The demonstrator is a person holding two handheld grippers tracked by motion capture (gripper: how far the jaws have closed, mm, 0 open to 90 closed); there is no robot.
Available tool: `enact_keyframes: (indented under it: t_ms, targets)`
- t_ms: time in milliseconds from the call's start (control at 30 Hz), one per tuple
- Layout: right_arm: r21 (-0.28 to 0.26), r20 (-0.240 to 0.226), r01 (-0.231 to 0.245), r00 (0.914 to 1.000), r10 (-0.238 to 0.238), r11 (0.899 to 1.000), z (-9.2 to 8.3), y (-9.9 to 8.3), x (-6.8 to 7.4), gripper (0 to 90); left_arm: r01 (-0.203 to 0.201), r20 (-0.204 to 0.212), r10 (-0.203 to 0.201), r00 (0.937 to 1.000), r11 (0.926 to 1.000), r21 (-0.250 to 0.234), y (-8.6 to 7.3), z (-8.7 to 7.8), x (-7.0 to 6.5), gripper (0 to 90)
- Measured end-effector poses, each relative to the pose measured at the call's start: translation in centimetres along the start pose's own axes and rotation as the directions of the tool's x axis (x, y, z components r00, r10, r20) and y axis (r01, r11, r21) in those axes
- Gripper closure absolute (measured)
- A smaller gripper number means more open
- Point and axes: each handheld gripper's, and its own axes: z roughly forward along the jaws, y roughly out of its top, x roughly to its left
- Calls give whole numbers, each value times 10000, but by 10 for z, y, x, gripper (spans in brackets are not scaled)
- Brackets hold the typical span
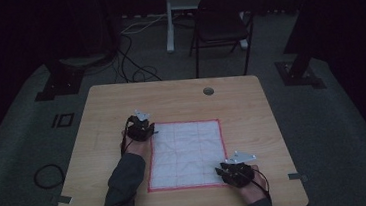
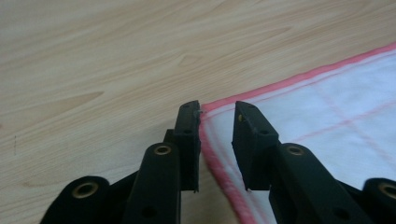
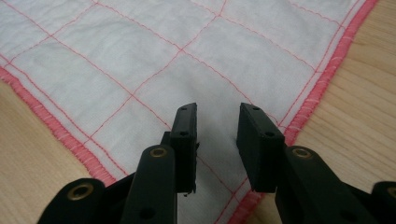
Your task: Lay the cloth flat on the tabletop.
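Cloth (image 1: 185,153) spread flat on tabletop (image 1: 106,109); left hand-held gripper (image 2: 217,116) released at far-left corner, right hand-held gripper (image 3: 217,116) released over near-right corner; spreading apparently done.

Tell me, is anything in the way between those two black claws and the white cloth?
Nothing visible. The left gripper sits at the far left corner of the cloth, jaws apart astride its red edge. The right gripper hangs over the near right corner, jaws apart.

A white cloth (image 1: 185,154) with a red border and grid lies flat on the wooden worktop (image 1: 111,109). The left tool (image 1: 140,130) sits at its far left corner, the right tool (image 1: 235,172) at its near right corner. A dark chair (image 1: 221,22) stands beyond.
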Motion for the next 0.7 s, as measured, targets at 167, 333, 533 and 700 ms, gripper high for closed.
enact_keyframes:
  t_ms: [167,333,533,700]
  targets:
    - [-158,-53,-16,10000,15,9999,-1,0,0,668,10,489,14,9988,9988,-481,-6,-30,-11,690]
    - [-599,34,-121,9999,123,9981,-6,2,-3,642,-88,834,154,9964,9968,-790,-20,-55,-18,658]
    - [-729,155,-210,9996,222,9971,-8,2,-5,639,5,1031,62,9946,9979,-649,-41,-69,-27,637]
    - [-706,127,-195,9997,205,9973,-8,2,-6,638,-33,1111,108,9938,9977,-677,-60,-77,-32,620]
